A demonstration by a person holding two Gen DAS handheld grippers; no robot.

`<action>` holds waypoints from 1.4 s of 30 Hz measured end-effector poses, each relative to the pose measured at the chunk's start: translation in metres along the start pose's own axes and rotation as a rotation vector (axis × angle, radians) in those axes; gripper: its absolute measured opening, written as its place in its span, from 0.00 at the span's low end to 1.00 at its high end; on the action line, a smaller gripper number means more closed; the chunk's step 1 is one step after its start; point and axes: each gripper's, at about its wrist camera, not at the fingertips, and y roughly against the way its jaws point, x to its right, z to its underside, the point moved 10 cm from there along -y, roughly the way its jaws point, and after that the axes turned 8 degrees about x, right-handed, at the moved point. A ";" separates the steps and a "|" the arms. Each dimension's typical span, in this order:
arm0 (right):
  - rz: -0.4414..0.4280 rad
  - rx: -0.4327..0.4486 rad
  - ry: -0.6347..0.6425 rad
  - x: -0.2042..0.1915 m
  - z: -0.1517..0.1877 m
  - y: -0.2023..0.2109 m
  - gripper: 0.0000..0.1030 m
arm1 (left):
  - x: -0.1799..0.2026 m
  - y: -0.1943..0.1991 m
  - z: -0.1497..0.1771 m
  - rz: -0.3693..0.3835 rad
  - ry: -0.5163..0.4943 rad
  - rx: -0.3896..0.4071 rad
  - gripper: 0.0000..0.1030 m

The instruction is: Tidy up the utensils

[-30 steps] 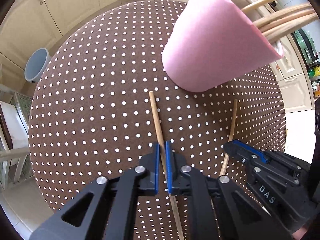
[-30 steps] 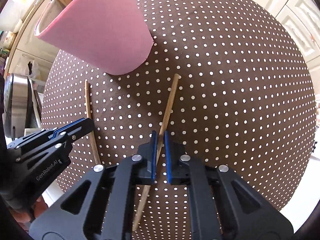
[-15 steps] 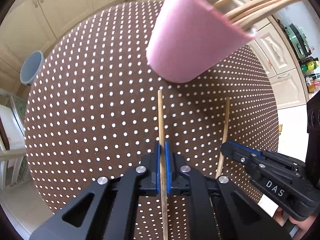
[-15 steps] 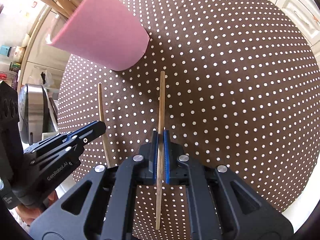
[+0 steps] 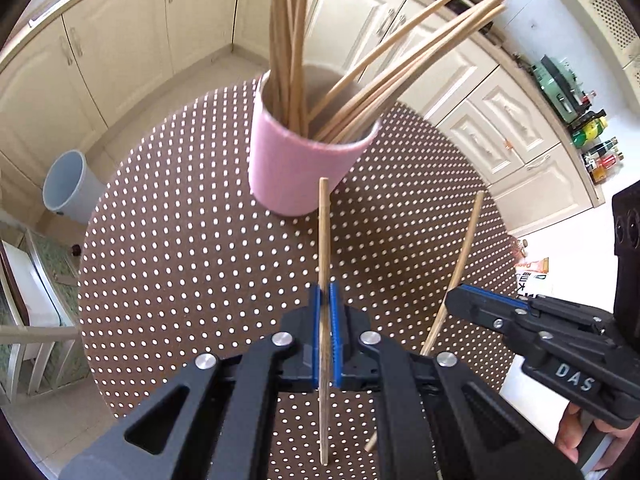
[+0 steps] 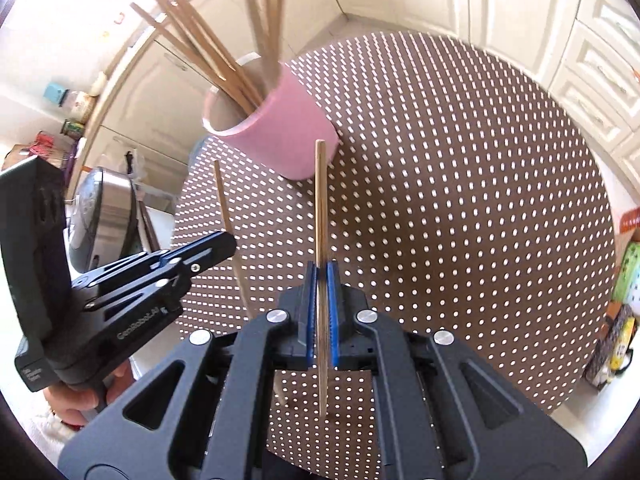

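Tongs (image 5: 325, 304) (image 6: 322, 280) each clamp chopstick (image 5: 324, 240) (image 6: 320, 208), tips near cup (image 5: 296, 168) wall.

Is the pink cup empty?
No, the pink cup has many wooden chopsticks standing in it.

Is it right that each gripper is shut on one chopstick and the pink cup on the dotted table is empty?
Not quite. The pink cup is not empty: the left wrist view shows a bundle of chopsticks standing in it. The rest holds: the left gripper and right gripper are each shut on one chopstick above the dotted table.
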 end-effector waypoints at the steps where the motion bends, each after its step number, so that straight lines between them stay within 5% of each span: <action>1: -0.004 0.010 0.009 -0.001 -0.004 0.006 0.05 | 0.002 0.004 -0.002 -0.001 -0.001 0.009 0.05; 14: -0.039 0.063 0.083 -0.030 -0.010 0.038 0.05 | 0.027 0.039 -0.018 0.000 -0.015 0.088 0.00; 25: -0.018 -0.013 0.027 -0.013 0.002 0.021 0.05 | 0.017 -0.005 0.012 -0.018 0.059 -0.057 0.01; 27: -0.012 -0.032 0.012 -0.008 0.004 0.015 0.05 | 0.013 -0.017 0.020 -0.046 0.069 -0.096 0.07; 29: -0.009 -0.044 0.001 -0.005 0.005 0.011 0.05 | 0.009 -0.026 0.024 -0.075 0.074 -0.111 0.31; 42: 0.022 -0.123 -0.050 0.020 0.001 -0.028 0.03 | -0.001 -0.083 0.041 -0.184 0.013 -0.227 0.30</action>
